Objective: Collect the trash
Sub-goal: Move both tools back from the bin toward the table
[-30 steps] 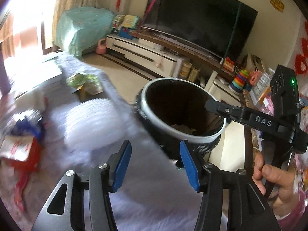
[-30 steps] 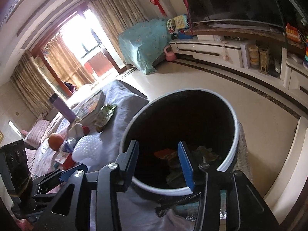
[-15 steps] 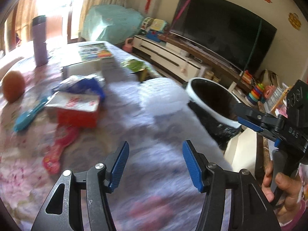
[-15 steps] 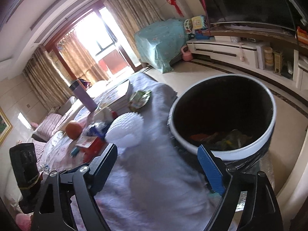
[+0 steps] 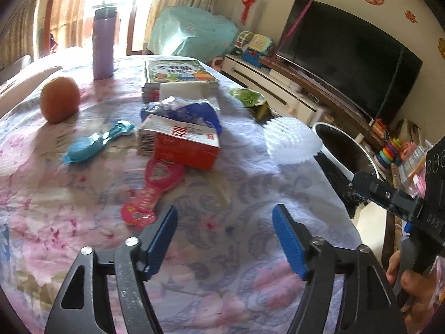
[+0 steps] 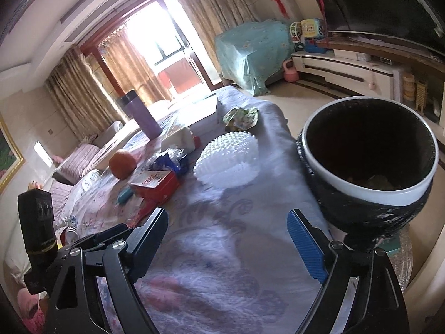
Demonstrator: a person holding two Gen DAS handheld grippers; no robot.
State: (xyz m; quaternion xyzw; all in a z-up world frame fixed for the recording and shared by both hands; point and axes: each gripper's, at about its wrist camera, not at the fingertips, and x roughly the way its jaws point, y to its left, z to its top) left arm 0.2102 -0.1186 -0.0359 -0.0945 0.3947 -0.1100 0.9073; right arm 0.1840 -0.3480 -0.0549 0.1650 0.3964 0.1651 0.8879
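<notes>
What the views leave unclear

The trash bin (image 5: 343, 150) is half cut off behind the table edge (left view); its contents (image 6: 372, 181) are too dark to identify; the red box (image 6: 155, 185) beside it is blurred.

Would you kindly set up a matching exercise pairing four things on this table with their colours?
Things:
1. bottle
2. foam fruit net
3. carton
4. round fruit

Colours:
A. orange
B. white
C. purple
D. red with a white top

Pairs: 1-C, 2-B, 3-D, 4-A
</notes>
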